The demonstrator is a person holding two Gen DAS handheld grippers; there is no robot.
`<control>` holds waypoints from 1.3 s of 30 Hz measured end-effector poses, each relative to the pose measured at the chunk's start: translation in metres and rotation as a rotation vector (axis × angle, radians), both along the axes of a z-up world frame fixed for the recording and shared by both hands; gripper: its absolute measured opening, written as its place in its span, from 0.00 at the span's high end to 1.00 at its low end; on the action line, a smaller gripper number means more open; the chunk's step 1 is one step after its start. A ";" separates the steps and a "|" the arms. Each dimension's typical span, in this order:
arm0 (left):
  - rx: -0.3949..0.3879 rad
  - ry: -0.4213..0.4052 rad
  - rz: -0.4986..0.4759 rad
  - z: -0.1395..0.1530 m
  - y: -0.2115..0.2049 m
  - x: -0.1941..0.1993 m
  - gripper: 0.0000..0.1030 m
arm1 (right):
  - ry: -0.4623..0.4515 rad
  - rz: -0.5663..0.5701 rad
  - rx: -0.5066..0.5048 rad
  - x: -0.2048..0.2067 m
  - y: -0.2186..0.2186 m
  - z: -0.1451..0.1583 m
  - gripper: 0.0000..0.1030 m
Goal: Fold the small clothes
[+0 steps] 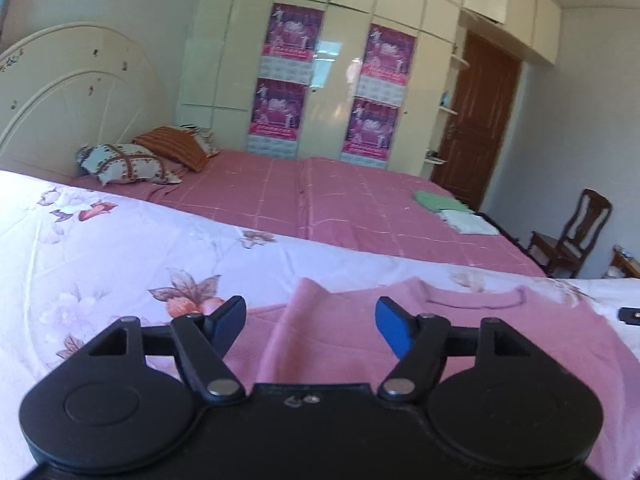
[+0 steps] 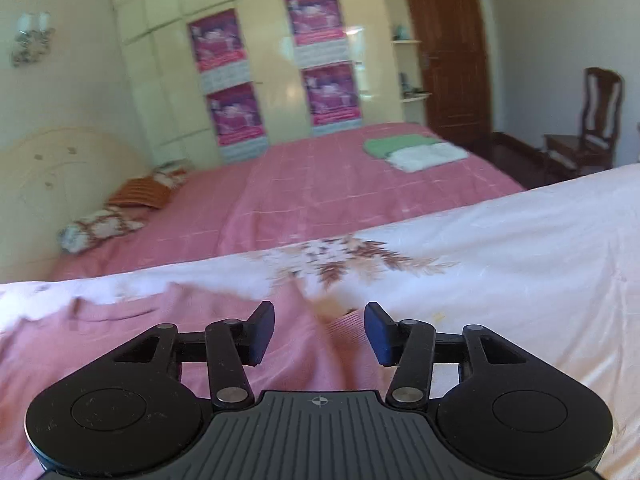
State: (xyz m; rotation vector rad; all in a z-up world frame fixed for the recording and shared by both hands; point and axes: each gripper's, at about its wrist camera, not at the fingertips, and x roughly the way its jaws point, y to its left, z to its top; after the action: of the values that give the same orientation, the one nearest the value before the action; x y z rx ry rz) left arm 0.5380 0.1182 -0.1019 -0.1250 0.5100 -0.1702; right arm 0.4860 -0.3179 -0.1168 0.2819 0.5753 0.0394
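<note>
Your left claw (image 1: 311,326) is spread wide above the pink sweater (image 1: 460,336), gripping nothing; a raised fold runs between its 2 fingers. The sweater lies flat on the near floral quilt (image 1: 120,248), neckline toward the far side. Your right claw (image 2: 319,332) is also spread and empty, over the sweater's right part. Far right on the pink bed (image 2: 320,196) sit 2 folded pieces, green (image 2: 394,145) and white (image 2: 426,157).

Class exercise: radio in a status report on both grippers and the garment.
Left gripper open, right gripper open, both empty. Pink top lying on floral sheet, partly folded. Nothing in the way.
</note>
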 end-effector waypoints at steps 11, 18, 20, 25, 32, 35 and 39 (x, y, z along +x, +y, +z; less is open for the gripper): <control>0.198 0.110 -0.074 -0.047 -0.034 -0.025 0.25 | 0.150 0.076 -0.103 -0.044 0.006 -0.024 0.83; 0.111 0.018 -0.171 -0.007 -0.084 -0.051 0.27 | 0.059 0.085 -0.109 -0.058 0.025 0.004 0.82; 0.112 -0.001 -0.265 -0.006 -0.120 -0.058 0.24 | 0.050 0.171 -0.099 -0.056 0.051 0.009 0.82; 0.226 0.150 -0.296 -0.048 -0.174 -0.038 0.19 | 0.086 0.306 -0.152 -0.044 0.114 -0.004 0.82; 0.159 0.052 -0.231 -0.025 -0.134 -0.061 0.22 | 0.085 0.174 -0.174 -0.050 0.104 -0.005 0.82; 0.136 0.048 -0.211 -0.022 -0.124 -0.069 0.22 | 0.063 0.247 -0.138 -0.065 0.112 0.002 0.82; 0.194 0.120 -0.239 -0.042 -0.138 -0.073 0.21 | 0.072 0.345 -0.135 -0.079 0.143 -0.008 0.77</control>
State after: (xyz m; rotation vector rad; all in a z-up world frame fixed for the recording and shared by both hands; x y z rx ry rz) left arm 0.4652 -0.0194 -0.1437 0.1162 0.6578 -0.3468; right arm 0.4069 -0.1749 -0.1246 0.0503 0.6897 0.3237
